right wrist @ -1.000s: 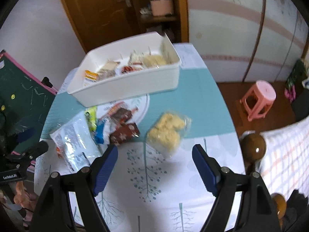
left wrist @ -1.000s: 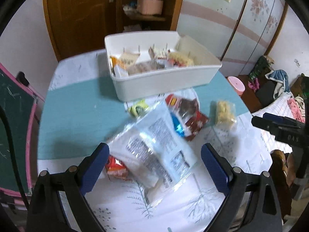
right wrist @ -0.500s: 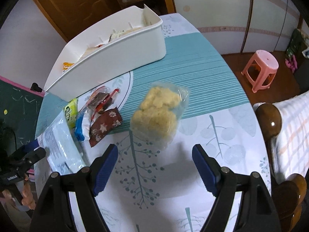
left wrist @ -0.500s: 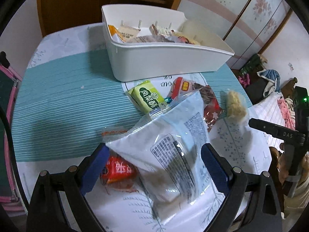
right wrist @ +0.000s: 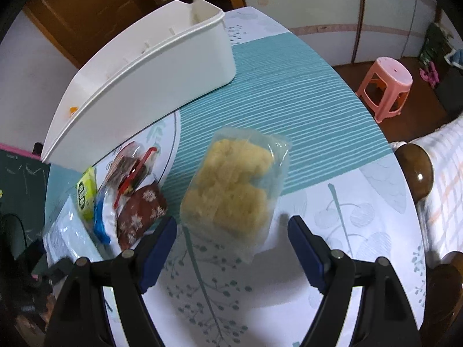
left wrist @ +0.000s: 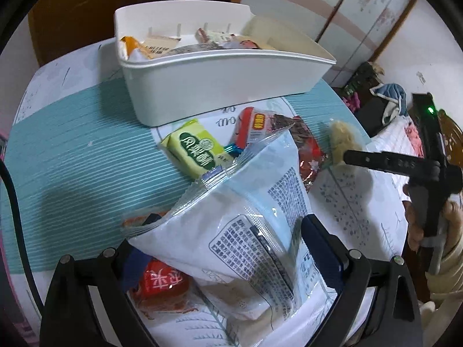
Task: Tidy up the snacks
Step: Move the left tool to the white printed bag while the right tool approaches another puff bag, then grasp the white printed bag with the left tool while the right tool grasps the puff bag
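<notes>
Left wrist view: both grippers have sunk closer since a second ago. The left gripper [left wrist: 228,248] fingers straddle the white noodle packet [left wrist: 249,225], unclenched; the right gripper [right wrist: 231,243] fingers stand released around the yellow cracker bag [right wrist: 231,190]. On the teal-striped desk [right wrist: 289,86], the white bin [left wrist: 220,86] holds snack packets [left wrist: 150,47].

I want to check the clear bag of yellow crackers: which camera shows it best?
The right wrist view: the bag of yellow crackers lies whole, centred ahead of the open right gripper. The left wrist view shows only a sliver, partly behind that gripper.
</notes>
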`<state>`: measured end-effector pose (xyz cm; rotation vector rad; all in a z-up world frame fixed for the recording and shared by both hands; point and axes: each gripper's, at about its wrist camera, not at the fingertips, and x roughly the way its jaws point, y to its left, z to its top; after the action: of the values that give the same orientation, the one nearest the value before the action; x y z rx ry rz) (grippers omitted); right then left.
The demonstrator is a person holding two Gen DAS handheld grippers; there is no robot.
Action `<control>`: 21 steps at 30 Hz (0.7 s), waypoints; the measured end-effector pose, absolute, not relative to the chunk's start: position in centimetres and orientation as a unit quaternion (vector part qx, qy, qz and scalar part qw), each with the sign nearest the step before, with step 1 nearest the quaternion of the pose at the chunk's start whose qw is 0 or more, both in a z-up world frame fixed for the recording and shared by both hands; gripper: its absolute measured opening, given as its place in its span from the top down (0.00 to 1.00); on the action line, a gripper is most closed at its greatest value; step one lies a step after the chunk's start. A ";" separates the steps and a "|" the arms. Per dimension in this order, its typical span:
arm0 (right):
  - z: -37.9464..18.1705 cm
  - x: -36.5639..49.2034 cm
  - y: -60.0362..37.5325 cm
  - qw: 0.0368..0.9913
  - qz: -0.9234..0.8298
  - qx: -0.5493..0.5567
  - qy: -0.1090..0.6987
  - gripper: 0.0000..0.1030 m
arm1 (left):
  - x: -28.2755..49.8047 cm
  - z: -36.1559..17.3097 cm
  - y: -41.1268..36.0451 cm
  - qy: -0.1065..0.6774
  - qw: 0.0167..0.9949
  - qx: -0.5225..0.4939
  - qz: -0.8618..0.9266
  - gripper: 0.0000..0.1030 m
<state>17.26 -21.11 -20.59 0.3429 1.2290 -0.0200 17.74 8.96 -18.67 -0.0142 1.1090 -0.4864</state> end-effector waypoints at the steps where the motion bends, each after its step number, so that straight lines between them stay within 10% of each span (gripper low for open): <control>1: -20.8 17.5 -21.2 0.802 -0.012 0.162 0.575 0.22 | 17.7 -18.6 8.7 0.520 0.823 -0.003 -0.230 0.09; 21: -21.2 19.2 -17.9 0.809 -0.036 0.078 0.582 0.22 | 15.5 -18.8 2.1 0.524 0.804 0.057 -0.274 0.23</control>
<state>19.22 -17.92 -21.19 0.1660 1.2434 -0.0766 15.50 2.11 -18.82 0.1226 1.1219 -0.5870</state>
